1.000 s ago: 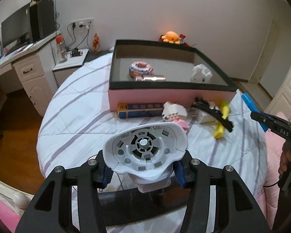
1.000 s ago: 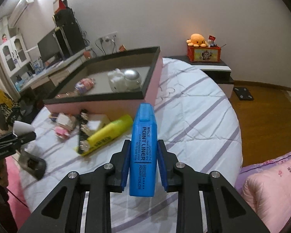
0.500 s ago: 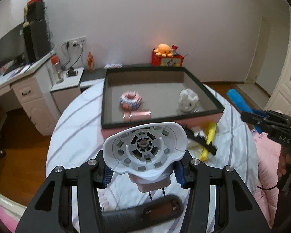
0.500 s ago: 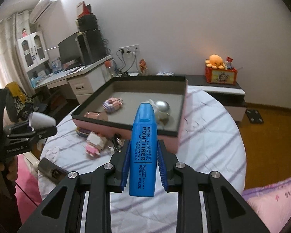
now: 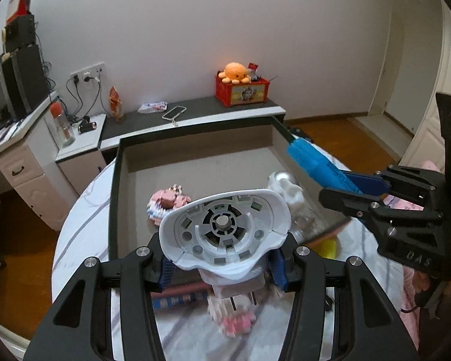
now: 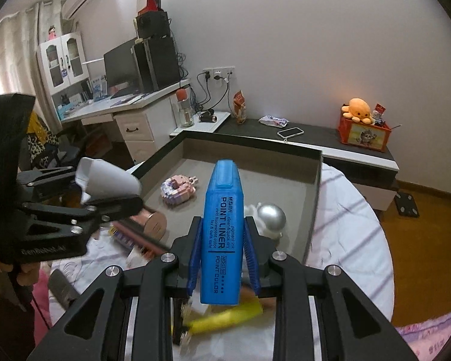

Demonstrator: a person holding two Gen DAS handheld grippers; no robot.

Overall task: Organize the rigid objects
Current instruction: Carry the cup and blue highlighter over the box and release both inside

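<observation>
- Black-framed left gripper (image 5: 223, 266) is held up over the near edge of the tray (image 5: 114, 198), its blue pads pinching a white plastic fan-like part (image 5: 225, 233) whose hollow, ribbed face points back at the camera.
- Right gripper (image 6: 222, 266) is raised at about the same height beside it, fingers clamped on one blue highlighter (image 6: 223, 228) that stands upright along them, cap end forward — the print reads "POINT LINER".
- From the left wrist view the highlighter's tip (image 5: 312, 159) pokes over the tray's right rim; from the right wrist view the white part (image 6: 105, 180) hangs just over the tray's left rim.
- Inside the tray I count three things: one pink-and-white block figure (image 6: 180, 189), one white figure with a silver dome (image 6: 270, 216), and one copper-coloured cylinder (image 6: 154, 224) lying near the front-left corner.
- Outside the tray, on the striped white bedsheet (image 6: 345, 225), lie one yellow highlighter (image 6: 225, 317), one pink block toy (image 5: 236, 316) and one flat blue-edged box (image 5: 180, 299) — all blurred. Other small pieces there are too smeared to count.
- One orange octopus plush (image 6: 357, 108) sits on a red box (image 6: 363, 135) on the dark shelf behind, with one phone (image 6: 290, 132) lying well to its left.
</observation>
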